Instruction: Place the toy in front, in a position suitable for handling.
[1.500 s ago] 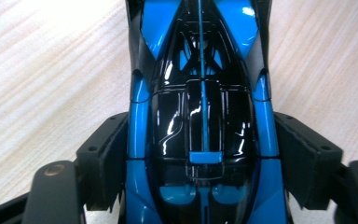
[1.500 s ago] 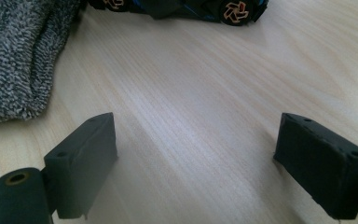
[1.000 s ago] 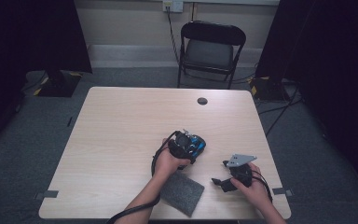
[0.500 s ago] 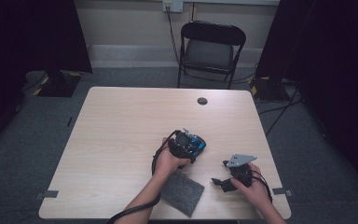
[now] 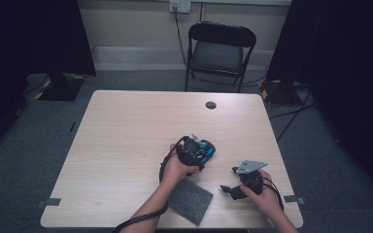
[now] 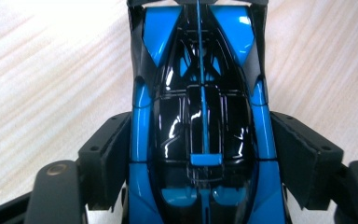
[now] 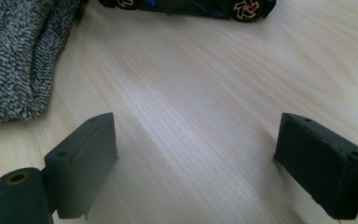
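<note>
left gripper view has the blue and black toy car [image 6: 200, 126] running up the middle of the frame, the left gripper [image 6: 200, 154] clamped on its flanks, pads pressed to both sides. high view puts the car right of centre on the table [image 5: 126, 126], with a grey cloth [image 5: 190, 200] at lower centre. right gripper [image 7: 196, 154], lower right, stands open over bare wood.

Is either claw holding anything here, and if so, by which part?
The left claw has the blue toy car between its pads, across the sides of its body. The right claw stands open, holding nothing.
</note>
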Motion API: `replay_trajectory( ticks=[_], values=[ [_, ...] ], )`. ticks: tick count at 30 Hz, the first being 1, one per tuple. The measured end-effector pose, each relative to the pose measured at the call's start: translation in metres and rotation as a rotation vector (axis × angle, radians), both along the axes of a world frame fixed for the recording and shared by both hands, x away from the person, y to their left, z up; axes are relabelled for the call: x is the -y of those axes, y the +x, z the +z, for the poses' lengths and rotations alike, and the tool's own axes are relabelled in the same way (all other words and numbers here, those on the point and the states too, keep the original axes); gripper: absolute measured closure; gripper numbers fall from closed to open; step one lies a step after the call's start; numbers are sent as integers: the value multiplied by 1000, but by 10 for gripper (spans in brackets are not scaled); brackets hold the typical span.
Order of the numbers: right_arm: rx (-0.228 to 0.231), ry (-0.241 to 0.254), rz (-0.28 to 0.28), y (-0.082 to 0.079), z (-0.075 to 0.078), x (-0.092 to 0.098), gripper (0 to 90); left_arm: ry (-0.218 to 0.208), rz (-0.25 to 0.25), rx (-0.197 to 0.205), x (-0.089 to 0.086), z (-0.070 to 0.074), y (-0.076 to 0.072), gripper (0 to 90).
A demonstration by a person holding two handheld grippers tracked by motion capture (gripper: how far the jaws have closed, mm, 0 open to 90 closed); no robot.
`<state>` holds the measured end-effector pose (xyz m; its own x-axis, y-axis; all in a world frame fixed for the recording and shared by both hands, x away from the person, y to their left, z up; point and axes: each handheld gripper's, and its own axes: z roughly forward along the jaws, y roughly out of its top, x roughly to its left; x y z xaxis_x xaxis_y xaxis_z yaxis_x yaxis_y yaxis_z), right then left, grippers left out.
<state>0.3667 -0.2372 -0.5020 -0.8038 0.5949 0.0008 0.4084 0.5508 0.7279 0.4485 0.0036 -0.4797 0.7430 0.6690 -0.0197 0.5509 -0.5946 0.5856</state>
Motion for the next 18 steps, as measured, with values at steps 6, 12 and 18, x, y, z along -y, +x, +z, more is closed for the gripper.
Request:
replay_trajectory(
  ticks=[6,12,18],
  values=[
    [1,1,1,0,0,0,116,1,15,-14,4,0,7,179],
    [1,-1,1,0,0,0,116,-1,25,5,7,-6,8,167],
    [1,-1,1,0,0,0,116,2,15,0,9,-3,6,260]
  ],
)
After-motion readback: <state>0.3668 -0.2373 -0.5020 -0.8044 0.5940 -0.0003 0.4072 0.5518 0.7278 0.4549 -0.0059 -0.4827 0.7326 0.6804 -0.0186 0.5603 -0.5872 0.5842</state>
